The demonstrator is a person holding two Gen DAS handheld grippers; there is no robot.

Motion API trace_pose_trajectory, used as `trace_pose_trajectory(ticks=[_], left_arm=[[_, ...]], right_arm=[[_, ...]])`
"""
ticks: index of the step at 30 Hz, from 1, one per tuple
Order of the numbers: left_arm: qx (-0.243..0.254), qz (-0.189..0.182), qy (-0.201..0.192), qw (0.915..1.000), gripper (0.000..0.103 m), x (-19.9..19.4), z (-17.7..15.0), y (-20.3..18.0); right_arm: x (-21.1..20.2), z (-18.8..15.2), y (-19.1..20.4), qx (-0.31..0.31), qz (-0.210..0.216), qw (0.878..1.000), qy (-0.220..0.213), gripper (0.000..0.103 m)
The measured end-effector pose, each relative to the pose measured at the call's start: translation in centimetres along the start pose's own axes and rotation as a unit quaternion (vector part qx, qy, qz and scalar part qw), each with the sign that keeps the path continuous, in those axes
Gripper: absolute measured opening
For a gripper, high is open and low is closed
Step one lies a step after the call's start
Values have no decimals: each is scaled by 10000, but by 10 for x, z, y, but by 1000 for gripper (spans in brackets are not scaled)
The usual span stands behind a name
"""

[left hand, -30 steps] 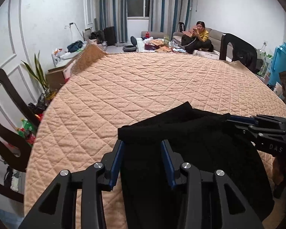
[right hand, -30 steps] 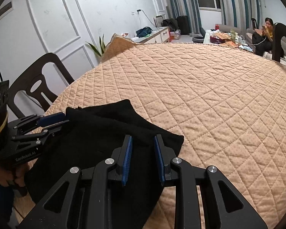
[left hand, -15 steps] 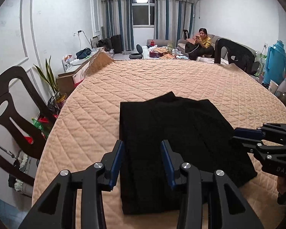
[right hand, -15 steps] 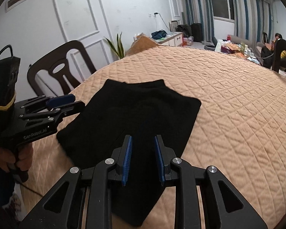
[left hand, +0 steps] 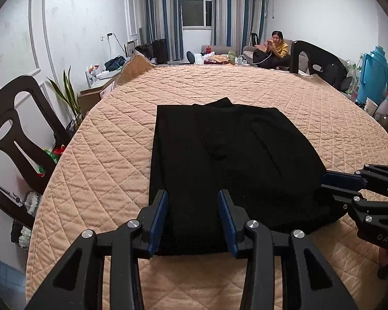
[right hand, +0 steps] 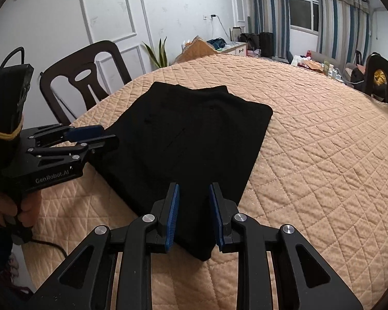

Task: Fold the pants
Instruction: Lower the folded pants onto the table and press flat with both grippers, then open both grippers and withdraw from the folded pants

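Black pants (left hand: 232, 160) lie flat and folded into a rough rectangle on the quilted peach table cover (left hand: 111, 160). My left gripper (left hand: 193, 206) hovers open over the pants' near left edge, with nothing pinched between its blue pads. In the right wrist view the pants (right hand: 194, 134) stretch away from my right gripper (right hand: 194, 196), which is open above their near corner. The left gripper (right hand: 107, 135) shows there at the pants' left side, a hand holding it. The right gripper (left hand: 326, 184) shows in the left wrist view at the pants' right edge.
Dark wooden chairs stand at the table's left (left hand: 10, 134) and far right (left hand: 313, 59). A person (left hand: 276, 49) sits on a sofa beyond the table. A blue thermos (left hand: 375, 75) and cups stand at the right, and a potted plant (left hand: 69, 95) at the left.
Both grippers have drawn back toward the near edge of the table. The pants, bunched close under the fingers a second ago, now lie flat and in full view.
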State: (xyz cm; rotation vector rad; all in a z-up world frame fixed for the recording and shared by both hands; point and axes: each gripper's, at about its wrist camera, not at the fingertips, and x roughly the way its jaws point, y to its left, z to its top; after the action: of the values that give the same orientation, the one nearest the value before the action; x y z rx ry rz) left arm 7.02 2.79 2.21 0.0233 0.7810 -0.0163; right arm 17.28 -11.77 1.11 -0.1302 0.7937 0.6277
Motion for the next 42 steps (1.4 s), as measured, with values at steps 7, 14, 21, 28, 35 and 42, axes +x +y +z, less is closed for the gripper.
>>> trace_pose_trajectory(ticks=[7, 14, 21, 28, 35, 42], left_arm=[[-20, -1, -20, 10000, 43, -3, -1, 0], [-20, 9, -67, 10000, 43, -10, -2, 0], [16, 23, -175, 9998, 43, -24, -5, -3], [66, 5, -348, 9994, 43, -44, -9, -8], [117, -2, -509, 9986, 43, -67, -19, -13], [33, -165, -405, 9990, 57, -72, -42, -10]], right_arm=[[-3, -1, 3, 34, -49, 10000, -22, 25], [-13, -5, 5, 57, -38, 10000, -69, 25], [-27, -12, 5, 104, -66, 9998, -162, 25], [-44, -19, 7, 162, -150, 9994, -250, 25], [-63, -29, 11, 244, -306, 9985, -393, 25], [-78, -54, 6, 451, -725, 9955, -409, 28]])
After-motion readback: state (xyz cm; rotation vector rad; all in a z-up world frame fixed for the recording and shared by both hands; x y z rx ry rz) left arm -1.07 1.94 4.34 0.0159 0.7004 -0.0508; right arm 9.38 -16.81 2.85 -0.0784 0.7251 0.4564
